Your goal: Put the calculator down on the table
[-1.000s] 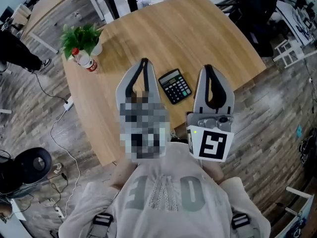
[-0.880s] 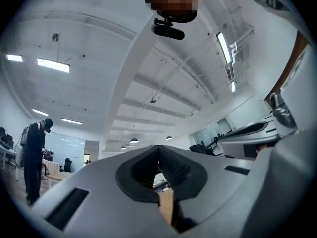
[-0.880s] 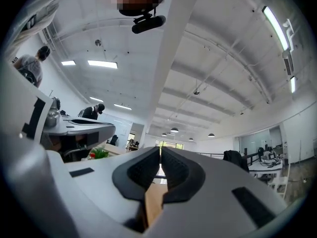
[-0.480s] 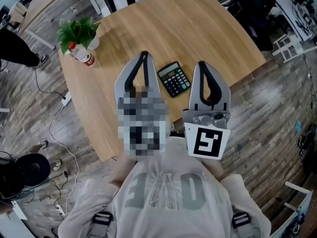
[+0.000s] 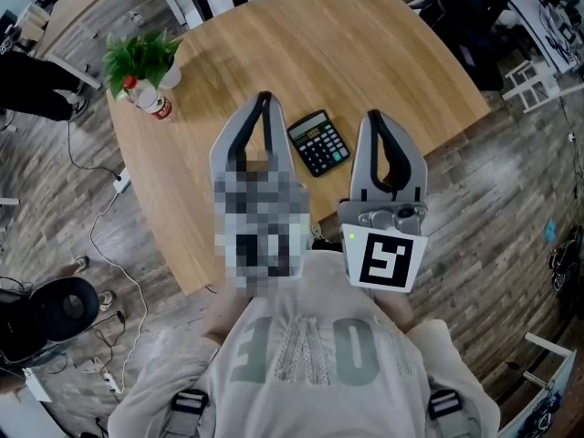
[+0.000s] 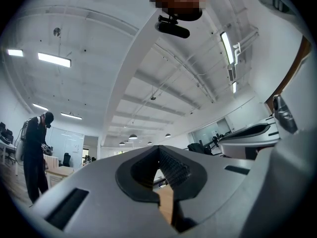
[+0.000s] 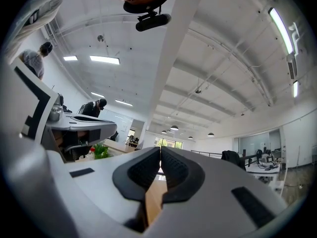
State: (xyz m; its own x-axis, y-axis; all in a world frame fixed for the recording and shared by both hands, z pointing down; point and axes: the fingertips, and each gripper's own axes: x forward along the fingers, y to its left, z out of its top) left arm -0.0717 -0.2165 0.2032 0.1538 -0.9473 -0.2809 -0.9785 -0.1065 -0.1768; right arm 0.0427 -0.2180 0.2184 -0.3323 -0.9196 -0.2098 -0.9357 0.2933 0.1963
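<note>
A black calculator (image 5: 319, 142) lies flat on the round wooden table (image 5: 383, 53), near its front edge. My left gripper (image 5: 265, 97) is held above the table just left of it, and my right gripper (image 5: 373, 117) just right of it. Neither touches the calculator. Both point slightly upward, toward the ceiling. In the left gripper view the left gripper (image 6: 159, 148) has its jaws together with nothing between them. The right gripper (image 7: 160, 148) in its own view is likewise shut and empty.
A small potted plant (image 5: 141, 57) and a red-labelled bottle (image 5: 151, 101) stand at the table's left edge. A person in dark clothes (image 6: 35, 152) stands off to the left. Cables and a black round object (image 5: 55, 308) lie on the wood floor.
The view has shifted slightly, so table and calculator sit a little higher in the head view. Both grippers stay shut beside the calculator.
</note>
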